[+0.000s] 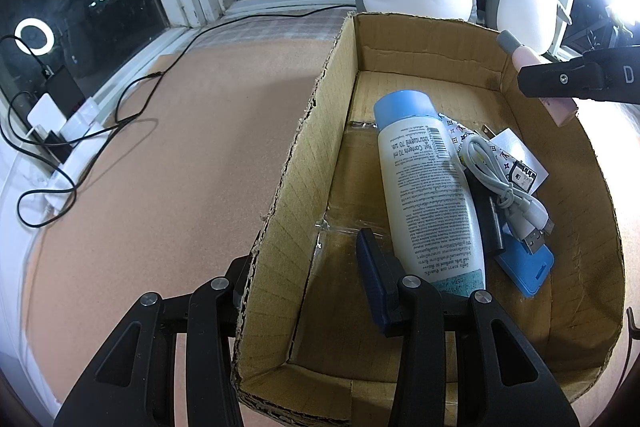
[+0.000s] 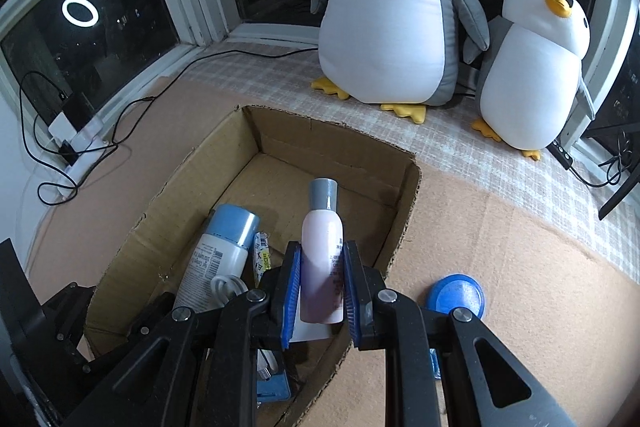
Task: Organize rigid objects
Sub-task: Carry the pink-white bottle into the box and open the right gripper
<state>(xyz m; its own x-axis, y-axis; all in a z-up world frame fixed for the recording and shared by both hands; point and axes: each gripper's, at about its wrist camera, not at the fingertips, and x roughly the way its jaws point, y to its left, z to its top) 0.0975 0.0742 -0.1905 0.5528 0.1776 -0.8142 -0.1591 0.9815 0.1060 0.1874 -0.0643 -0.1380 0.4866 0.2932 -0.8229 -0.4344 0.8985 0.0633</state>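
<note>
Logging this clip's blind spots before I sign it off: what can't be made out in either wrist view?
- Pink bottle base: right wrist view, covered by the right gripper; left wrist view, cut by the gripper finger.
- White bottle small print: too small to read.
- Black item under the white cable: left wrist view, mostly hidden, unidentifiable.
- Blue round object outside the box: right wrist view, partly behind the gripper.

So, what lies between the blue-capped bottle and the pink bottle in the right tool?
A small patterned packet inside the box, left of the pink bottle; the right wrist view shows it.
</note>
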